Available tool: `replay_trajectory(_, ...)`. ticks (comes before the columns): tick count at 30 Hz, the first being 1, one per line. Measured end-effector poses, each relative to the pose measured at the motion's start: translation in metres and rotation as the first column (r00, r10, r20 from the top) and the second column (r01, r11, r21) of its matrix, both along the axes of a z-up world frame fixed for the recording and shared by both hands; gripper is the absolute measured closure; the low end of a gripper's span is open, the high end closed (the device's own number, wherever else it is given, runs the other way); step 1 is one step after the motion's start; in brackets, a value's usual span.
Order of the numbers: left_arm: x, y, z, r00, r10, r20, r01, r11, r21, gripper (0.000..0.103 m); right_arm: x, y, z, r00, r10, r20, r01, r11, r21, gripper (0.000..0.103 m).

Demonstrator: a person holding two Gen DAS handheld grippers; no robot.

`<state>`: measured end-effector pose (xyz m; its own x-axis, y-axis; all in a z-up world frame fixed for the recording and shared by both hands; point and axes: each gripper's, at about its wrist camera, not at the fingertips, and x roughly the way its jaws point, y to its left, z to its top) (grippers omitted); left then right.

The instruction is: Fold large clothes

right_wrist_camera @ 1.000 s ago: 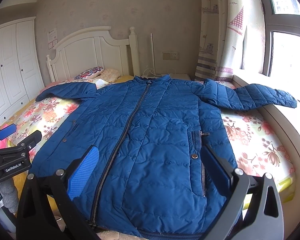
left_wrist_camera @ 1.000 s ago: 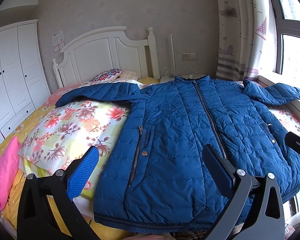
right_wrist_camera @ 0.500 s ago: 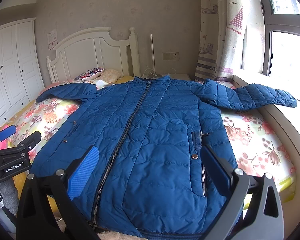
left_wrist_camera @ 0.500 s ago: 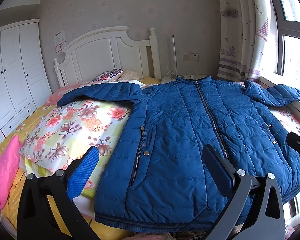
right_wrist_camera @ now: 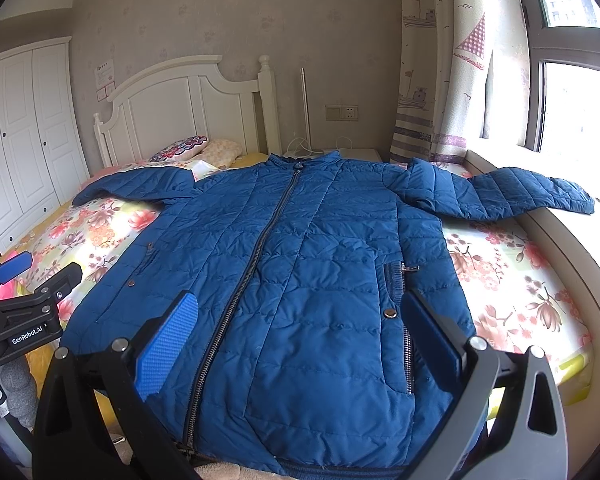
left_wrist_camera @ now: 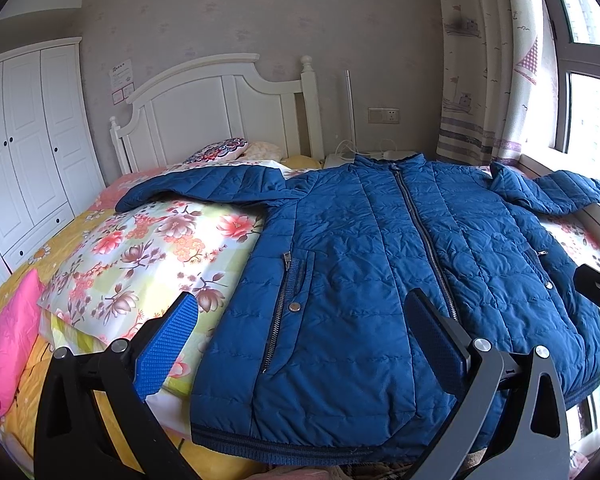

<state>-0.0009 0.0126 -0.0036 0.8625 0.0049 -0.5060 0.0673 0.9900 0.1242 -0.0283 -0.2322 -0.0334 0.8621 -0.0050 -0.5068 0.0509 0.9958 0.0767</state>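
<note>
A large blue quilted jacket (left_wrist_camera: 380, 264) lies flat, front up and zipped, on the floral bed, both sleeves spread outward; it also shows in the right wrist view (right_wrist_camera: 300, 264). My left gripper (left_wrist_camera: 300, 340) is open and empty, held above the jacket's lower left hem and pocket. My right gripper (right_wrist_camera: 296, 340) is open and empty, above the jacket's lower right part near the zipper. The left gripper also shows at the left edge of the right wrist view (right_wrist_camera: 20, 304). The right sleeve (right_wrist_camera: 512, 196) reaches onto the window ledge.
A white headboard (left_wrist_camera: 220, 108) and pillows (left_wrist_camera: 220, 152) stand at the far end. A white wardrobe (left_wrist_camera: 28, 148) is on the left. A pink cushion (left_wrist_camera: 8, 340) lies at the bed's left. Curtain (right_wrist_camera: 440, 60) and window ledge (right_wrist_camera: 572, 264) run along the right.
Both views have barely shifted; the left wrist view moved slightly to the left. The jacket lies unchanged and both grippers stay open.
</note>
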Motion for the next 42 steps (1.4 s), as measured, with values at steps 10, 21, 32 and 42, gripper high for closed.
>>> replay_trajectory(10, 0.000, 0.000, -0.001, 1.000, 0.000, -0.002, 0.000, 1.000, 0.000, 0.004, -0.001, -0.001, 0.000, 1.000, 0.003, 0.007, -0.003, 1.000, 0.003, 0.002)
replay_trajectory(21, 0.037, -0.008, -0.017, 0.990, -0.047, -0.132, 0.042, 0.998, -0.044, 0.004, 0.020, -0.014, -0.010, 1.000, -0.003, -0.021, 0.004, 1.000, 0.031, 0.002)
replay_trajectory(32, 0.229, -0.058, -0.052, 0.949, -0.057, -0.310, 0.090, 0.992, 0.093, 0.004, 0.124, -0.205, -0.027, 0.917, -0.367, -0.155, 0.391, 0.903, 0.177, 0.002)
replay_trajectory(42, 0.327, -0.058, -0.101, 0.917, -0.037, -0.398, 0.048, 0.999, 0.018, 0.004, 0.213, -0.351, -0.057, 0.745, -0.610, -0.271, 0.667, 0.698, 0.261, 0.005)
